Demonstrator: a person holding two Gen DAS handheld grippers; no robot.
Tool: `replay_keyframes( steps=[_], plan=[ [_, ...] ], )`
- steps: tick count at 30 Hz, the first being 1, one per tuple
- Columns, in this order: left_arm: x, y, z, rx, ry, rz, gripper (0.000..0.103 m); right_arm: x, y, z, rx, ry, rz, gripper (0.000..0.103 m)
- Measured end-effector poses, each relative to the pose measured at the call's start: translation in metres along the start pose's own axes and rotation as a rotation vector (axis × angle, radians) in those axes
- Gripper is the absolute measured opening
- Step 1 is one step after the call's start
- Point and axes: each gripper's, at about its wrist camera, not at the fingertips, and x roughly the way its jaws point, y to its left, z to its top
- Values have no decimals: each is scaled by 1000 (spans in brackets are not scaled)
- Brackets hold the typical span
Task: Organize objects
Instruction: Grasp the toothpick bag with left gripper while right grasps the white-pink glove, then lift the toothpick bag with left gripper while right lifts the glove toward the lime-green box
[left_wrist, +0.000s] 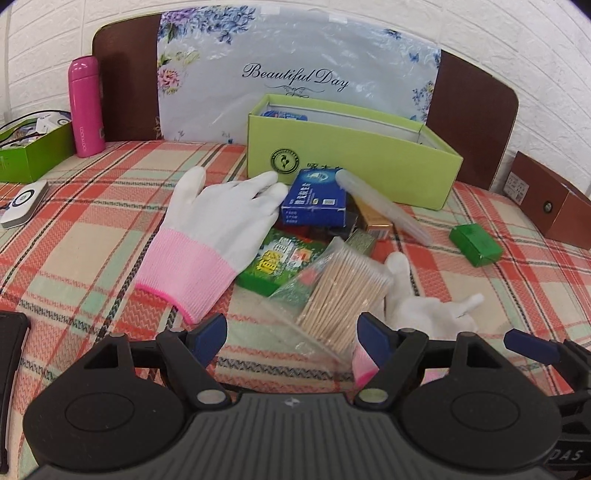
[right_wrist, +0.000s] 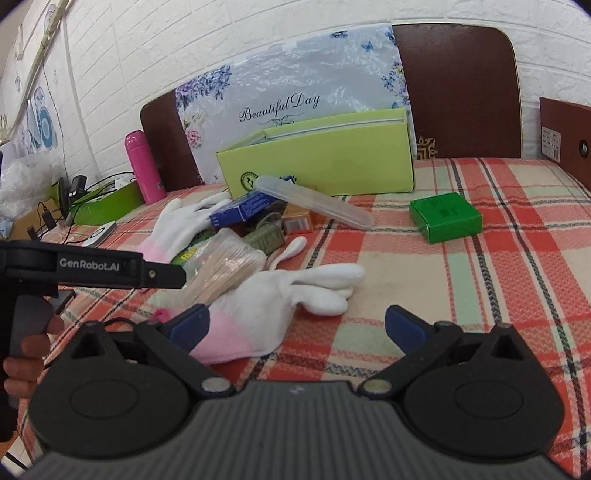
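Observation:
A pile lies on the plaid cloth in front of an open lime-green box (left_wrist: 351, 158). In it are a white glove with a pink cuff (left_wrist: 207, 229), a blue carton (left_wrist: 314, 199), a clear tube (left_wrist: 384, 206), a green packet (left_wrist: 280, 258) and a bag of toothpicks (left_wrist: 343, 291). My left gripper (left_wrist: 291, 332) is open just short of the bag, touching nothing. A second white glove (right_wrist: 280, 299) lies between the fingers of my open right gripper (right_wrist: 297, 325), its pink cuff by the left pad. A small green box (right_wrist: 445, 216) sits apart on the right.
A pink bottle (left_wrist: 86, 107), a green tray with cables (left_wrist: 33, 151) and a white device (left_wrist: 24, 203) stand at the left. A brown box (left_wrist: 554, 203) is at the right edge. A floral "Beautiful Day" sheet (left_wrist: 295, 74) leans on brown boards behind.

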Motion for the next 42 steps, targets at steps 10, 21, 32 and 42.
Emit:
replay_keyframes(
  steps=[10, 21, 32, 42],
  plan=[
    [-7, 14, -2, -47, -35, -84, 81, 27, 37, 4, -132, 43, 58, 103],
    [31, -12, 5, 26, 6, -139, 81, 16, -4, -2, -44, 63, -25, 18],
    [38, -20, 1, 88, 5, -164, 39, -9, -30, -7, 41, 43, -64, 25],
    [8, -23, -19, 72, 12, -209, 58, -12, -20, -3, 27, 14, -60, 62]
  ],
)
